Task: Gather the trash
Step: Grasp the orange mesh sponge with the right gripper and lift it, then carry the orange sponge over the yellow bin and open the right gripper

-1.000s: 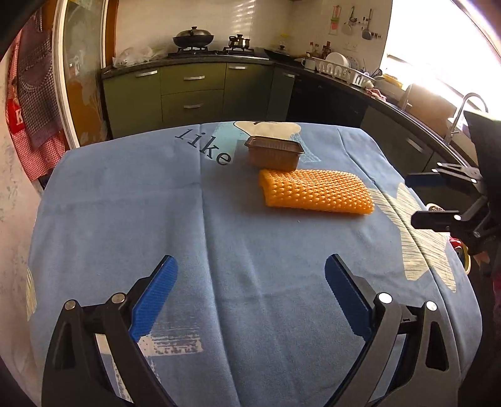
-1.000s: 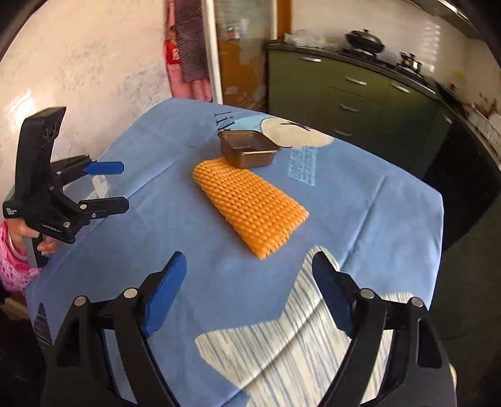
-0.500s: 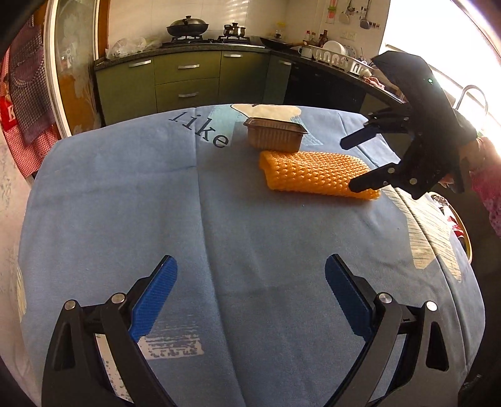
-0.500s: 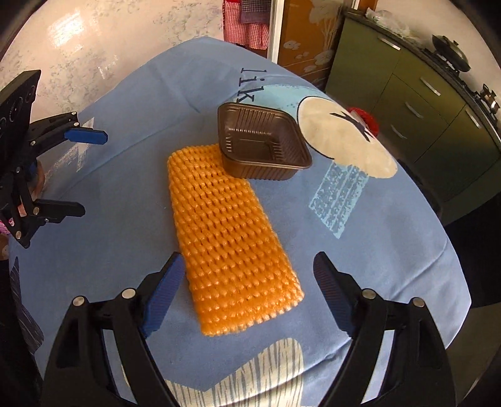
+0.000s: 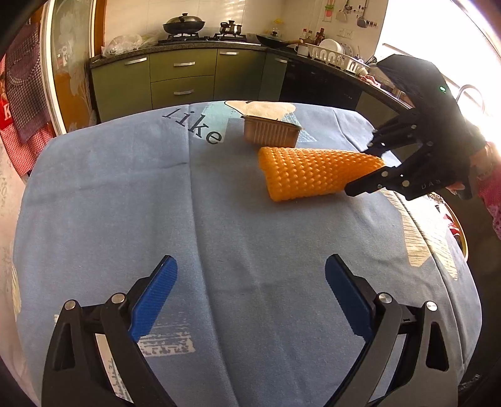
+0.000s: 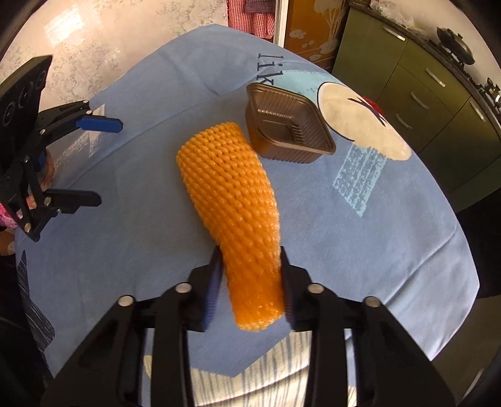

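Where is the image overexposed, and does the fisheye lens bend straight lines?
Left wrist view: the window at upper right is blown out white, and the table edge bows. Right wrist view: glare on the marble wall; the orange foam net stays sharp.

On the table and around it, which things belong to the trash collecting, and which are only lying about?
Job:
- foam net, pinched by the right gripper
- brown tray, on the cloth
- left gripper, open and holding nothing

Lying about:
- tablecloth
- wok on the stove
- dish rack
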`<control>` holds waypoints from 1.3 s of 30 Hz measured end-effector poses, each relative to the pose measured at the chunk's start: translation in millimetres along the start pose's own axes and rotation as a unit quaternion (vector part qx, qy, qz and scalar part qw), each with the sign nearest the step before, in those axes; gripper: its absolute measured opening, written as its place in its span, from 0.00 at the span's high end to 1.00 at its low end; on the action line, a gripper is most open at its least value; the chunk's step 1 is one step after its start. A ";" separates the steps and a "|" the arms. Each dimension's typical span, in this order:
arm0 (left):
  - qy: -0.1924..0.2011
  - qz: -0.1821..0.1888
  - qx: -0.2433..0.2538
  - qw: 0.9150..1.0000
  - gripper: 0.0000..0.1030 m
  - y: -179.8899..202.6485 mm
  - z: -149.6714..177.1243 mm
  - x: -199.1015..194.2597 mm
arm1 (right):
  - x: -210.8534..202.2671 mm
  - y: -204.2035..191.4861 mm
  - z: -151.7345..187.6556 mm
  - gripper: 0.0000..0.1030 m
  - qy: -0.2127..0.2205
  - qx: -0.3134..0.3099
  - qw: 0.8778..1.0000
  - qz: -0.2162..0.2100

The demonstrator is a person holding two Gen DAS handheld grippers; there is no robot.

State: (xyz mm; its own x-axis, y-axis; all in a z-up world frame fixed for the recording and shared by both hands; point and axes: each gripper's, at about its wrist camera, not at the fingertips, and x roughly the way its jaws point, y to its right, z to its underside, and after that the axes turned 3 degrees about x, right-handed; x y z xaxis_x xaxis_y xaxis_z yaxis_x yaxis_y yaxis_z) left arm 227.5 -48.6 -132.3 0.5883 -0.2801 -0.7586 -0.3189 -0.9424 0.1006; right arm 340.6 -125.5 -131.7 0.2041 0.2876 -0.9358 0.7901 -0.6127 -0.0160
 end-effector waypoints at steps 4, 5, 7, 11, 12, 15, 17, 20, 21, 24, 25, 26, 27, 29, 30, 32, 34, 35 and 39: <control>0.001 -0.002 0.003 1.000 0.09 2.3 1.3 -1.2 | -16.9 -25.9 14.1 0.75 0.021 0.003 1.000 -0.014; 0.002 -0.004 0.005 1.000 0.09 3.1 1.7 -1.6 | -22.4 -33.1 19.2 0.75 0.028 0.007 0.999 -0.021; 0.003 -0.005 0.008 1.000 0.09 4.9 2.1 -2.2 | -32.2 -47.9 30.0 0.75 0.040 0.012 0.999 -0.023; 0.004 -0.006 0.012 1.000 0.09 7.7 2.6 -2.5 | -59.7 -60.8 64.8 0.75 0.071 0.062 0.996 -0.001; 0.004 -0.004 0.013 1.000 0.09 8.3 2.4 -2.7 | -67.6 -59.6 76.4 0.75 0.080 0.084 0.993 0.005; 0.005 -0.002 0.016 1.000 0.09 10.9 3.5 -3.2 | -92.3 -53.2 118.3 0.75 0.100 0.163 0.981 0.039; 0.006 -0.003 0.021 1.000 0.09 13.5 4.1 -3.7 | -108.6 -42.6 160.4 0.74 0.106 0.232 0.964 0.072; 0.006 -0.001 0.028 1.000 0.09 17.3 4.9 -4.2 | -126.9 -21.0 219.4 0.74 0.106 0.337 0.928 0.115; 0.006 0.000 0.030 1.000 0.09 18.5 5.4 -3.8 | -134.1 -13.6 245.4 0.73 0.104 0.381 0.909 0.131; 0.002 -0.001 0.034 0.999 0.09 20.6 6.1 -1.8 | -147.7 4.4 307.6 0.73 0.101 0.489 0.850 0.166; 0.001 -0.001 0.035 0.999 0.09 21.1 6.4 -1.3 | -150.9 9.0 326.8 0.72 0.103 0.521 0.829 0.174; 0.001 -0.001 0.035 0.999 0.09 21.4 6.4 -1.1 | -153.0 11.4 343.8 0.72 0.103 0.547 0.810 0.183; 0.000 0.000 0.035 0.999 0.09 21.6 6.5 -0.8 | -153.9 16.0 361.3 0.71 0.105 0.575 0.788 0.192; 0.000 0.000 0.036 0.999 0.09 21.6 6.9 -0.2 | -153.6 23.4 386.0 0.71 0.110 0.613 0.756 0.199; -0.001 0.000 0.037 0.999 0.09 21.8 7.2 0.0 | -151.5 24.6 391.1 0.70 0.109 0.622 0.747 0.205; -0.002 0.001 0.037 0.999 0.09 22.0 7.3 0.3 | -146.2 32.4 400.0 0.67 0.107 0.639 0.732 0.209; -0.002 0.000 0.038 0.999 0.09 22.4 7.3 0.4 | -144.4 39.2 410.1 0.59 0.101 0.652 0.720 0.218; -0.001 -0.001 0.039 0.999 0.09 22.7 7.4 0.1 | -141.7 43.1 412.1 0.49 0.096 0.657 0.713 0.225; -0.002 -0.002 0.042 0.999 0.09 23.7 7.4 0.4 | -138.9 41.5 411.1 0.34 0.092 0.660 0.702 0.250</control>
State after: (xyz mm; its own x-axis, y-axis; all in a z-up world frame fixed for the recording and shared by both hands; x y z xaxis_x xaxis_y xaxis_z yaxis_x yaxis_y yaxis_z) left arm 214.6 -69.7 -135.0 0.5871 -0.2756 -0.7611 -0.3779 -0.9248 0.0433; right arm 107.5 -493.5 -147.2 0.4331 -0.1901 -0.8811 -0.6067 -0.7844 -0.1290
